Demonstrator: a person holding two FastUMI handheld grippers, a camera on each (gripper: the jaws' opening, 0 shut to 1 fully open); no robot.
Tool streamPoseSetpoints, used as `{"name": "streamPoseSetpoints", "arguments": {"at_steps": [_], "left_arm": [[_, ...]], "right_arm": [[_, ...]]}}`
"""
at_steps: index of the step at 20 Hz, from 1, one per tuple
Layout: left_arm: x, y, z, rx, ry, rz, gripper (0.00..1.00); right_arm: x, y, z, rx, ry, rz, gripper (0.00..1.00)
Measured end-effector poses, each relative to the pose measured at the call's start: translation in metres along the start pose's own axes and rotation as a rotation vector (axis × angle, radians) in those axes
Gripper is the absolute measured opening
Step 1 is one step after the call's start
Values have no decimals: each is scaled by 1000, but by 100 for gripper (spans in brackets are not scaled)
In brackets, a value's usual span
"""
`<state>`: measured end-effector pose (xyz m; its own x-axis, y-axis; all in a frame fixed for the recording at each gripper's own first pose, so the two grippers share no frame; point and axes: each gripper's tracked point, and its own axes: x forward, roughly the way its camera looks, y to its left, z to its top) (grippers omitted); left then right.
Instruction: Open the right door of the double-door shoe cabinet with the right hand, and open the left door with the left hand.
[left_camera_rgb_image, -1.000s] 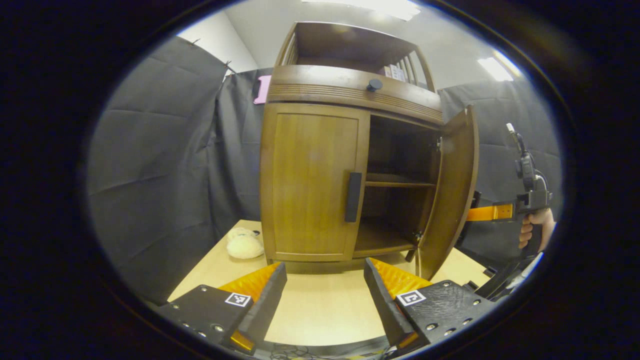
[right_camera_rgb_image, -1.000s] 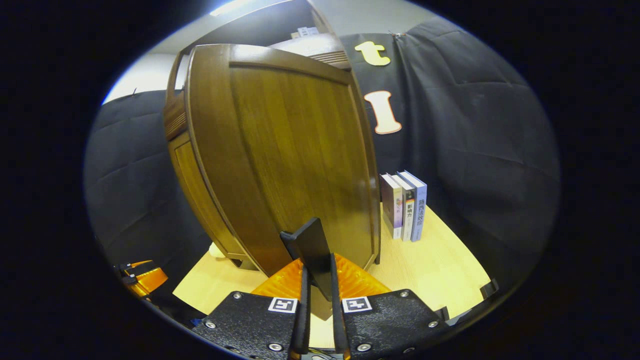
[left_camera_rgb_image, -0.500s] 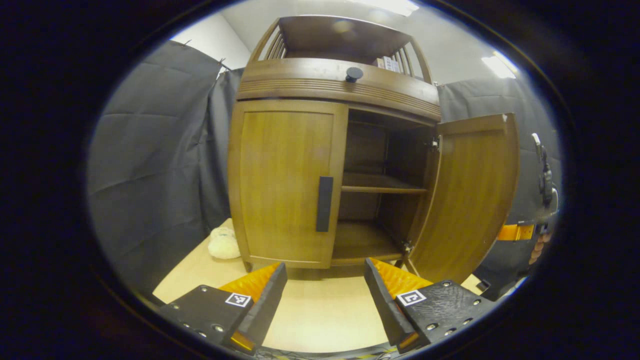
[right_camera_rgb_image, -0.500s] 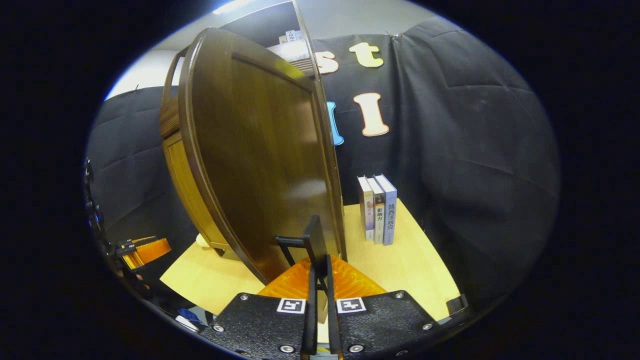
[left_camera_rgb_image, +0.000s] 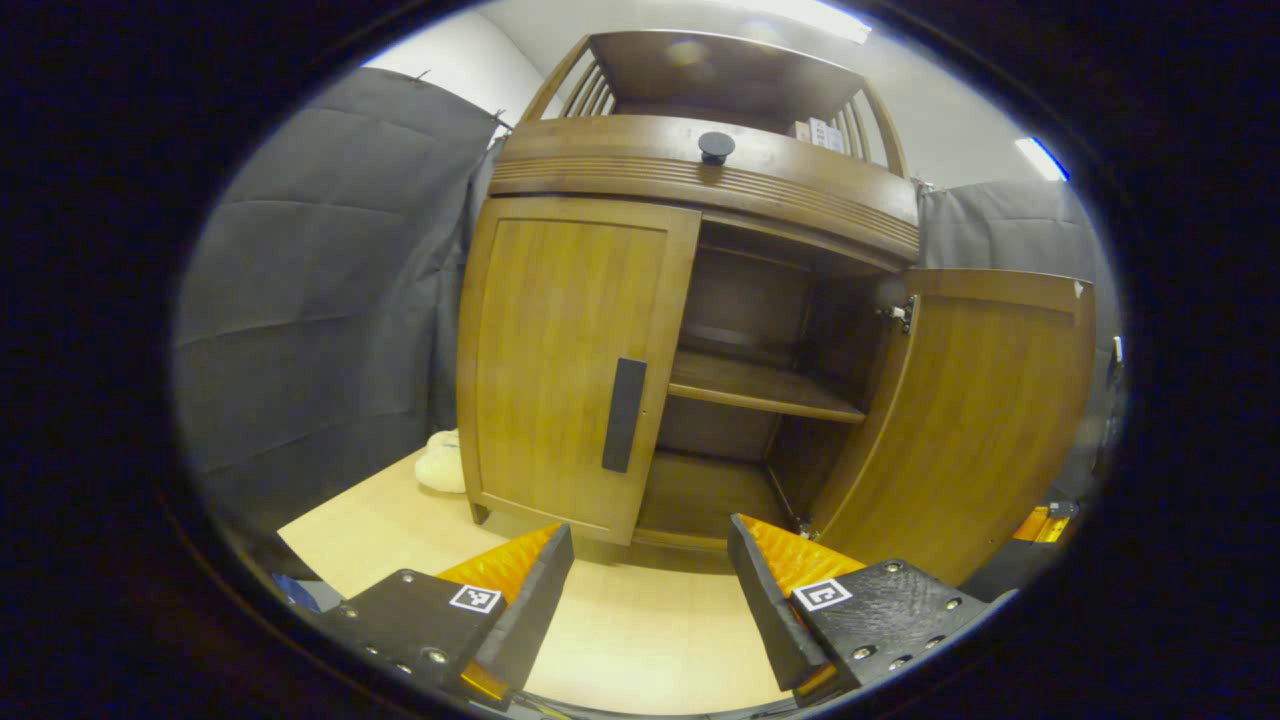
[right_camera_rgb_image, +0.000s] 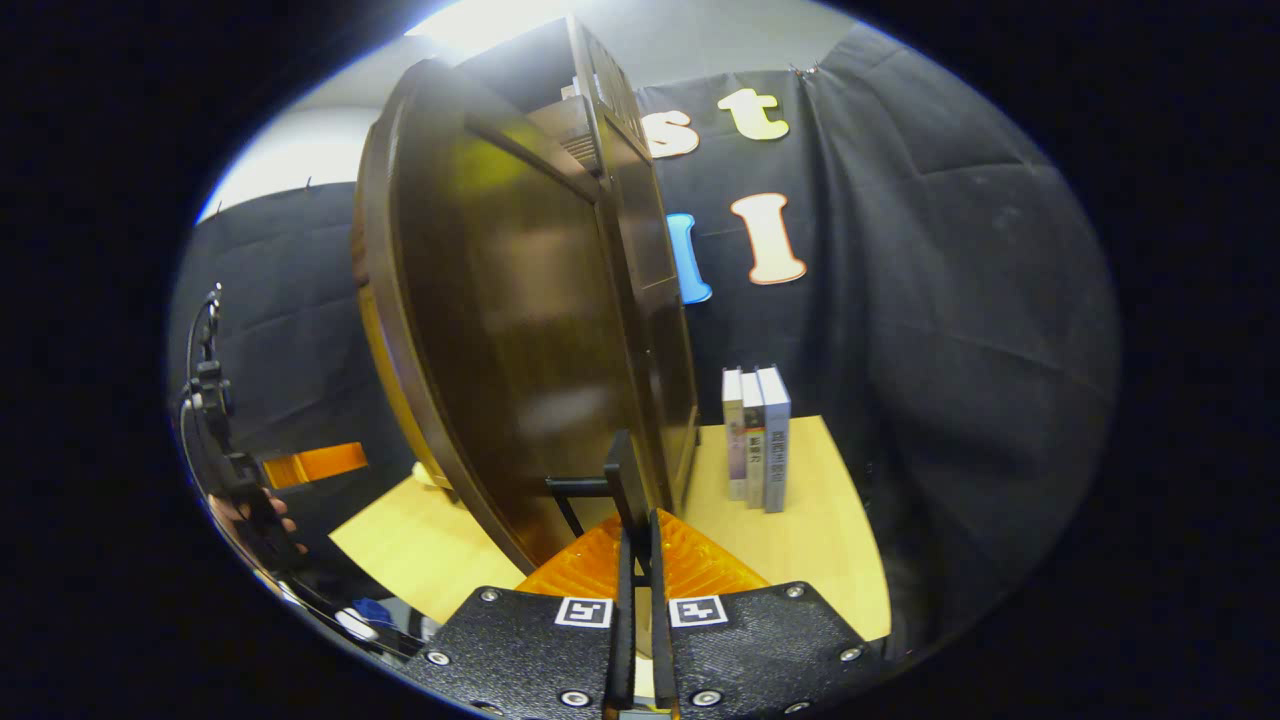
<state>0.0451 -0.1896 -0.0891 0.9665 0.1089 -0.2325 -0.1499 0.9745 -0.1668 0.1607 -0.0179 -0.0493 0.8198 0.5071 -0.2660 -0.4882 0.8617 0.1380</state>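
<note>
Left gripper view: the wooden double-door shoe cabinet (left_camera_rgb_image: 700, 300) stands on a pale wooden tabletop (left_camera_rgb_image: 640, 640). Its left door (left_camera_rgb_image: 570, 360) lies flush with the cabinet front, a dark vertical handle (left_camera_rgb_image: 624, 414) near its inner edge. The right door (left_camera_rgb_image: 985, 420) is swung wide, its inner face turned toward the camera, exposing a dark interior with one shelf (left_camera_rgb_image: 765, 385). Above the doors runs a ribbed drawer front with a round dark knob (left_camera_rgb_image: 716, 146); above that, an open railed top shelf. A cream plush toy (left_camera_rgb_image: 442, 472) lies on the tabletop just beside the cabinet's left foot. The left gripper (left_camera_rgb_image: 650, 590) hovers in front of the cabinet base with its fingers spread wide — nothing between them, clear of the left door's handle.

Right gripper view: the right gripper (right_camera_rgb_image: 637, 560) has its fingers pressed together on the right door's handle (right_camera_rgb_image: 620, 485), a dark bar standing off the door's outer face (right_camera_rgb_image: 520, 330). The door is seen nearly edge-on. Three upright books (right_camera_rgb_image: 757, 438) stand together on the tabletop beyond the door, near the black cloth wall. At the far left edge a hand (right_camera_rgb_image: 250, 515) holds the other gripper.
</note>
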Motion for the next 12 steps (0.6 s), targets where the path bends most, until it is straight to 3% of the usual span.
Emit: {"name": "streamPoseSetpoints", "arguments": {"at_steps": [4,7,9,10,11,12], "left_arm": [[-26,8,-1,-7,-36,121,89],[-39,14,13,-10,-79,154,89],[-39,21,24,17,-102,158,89],[-35,26,30,37,-116,163,95],[-28,31,37,53,-128,163,89],[-20,34,42,64,-136,156,89]], "right_arm": [[1,-1,2,-49,1,56,7],[0,-1,2,-58,-2,88,6],[2,-1,-1,-15,0,98,11],[1,-2,0,10,-1,90,14],[-2,-7,1,31,-11,69,13],[-3,-15,4,49,-27,36,28]]}}
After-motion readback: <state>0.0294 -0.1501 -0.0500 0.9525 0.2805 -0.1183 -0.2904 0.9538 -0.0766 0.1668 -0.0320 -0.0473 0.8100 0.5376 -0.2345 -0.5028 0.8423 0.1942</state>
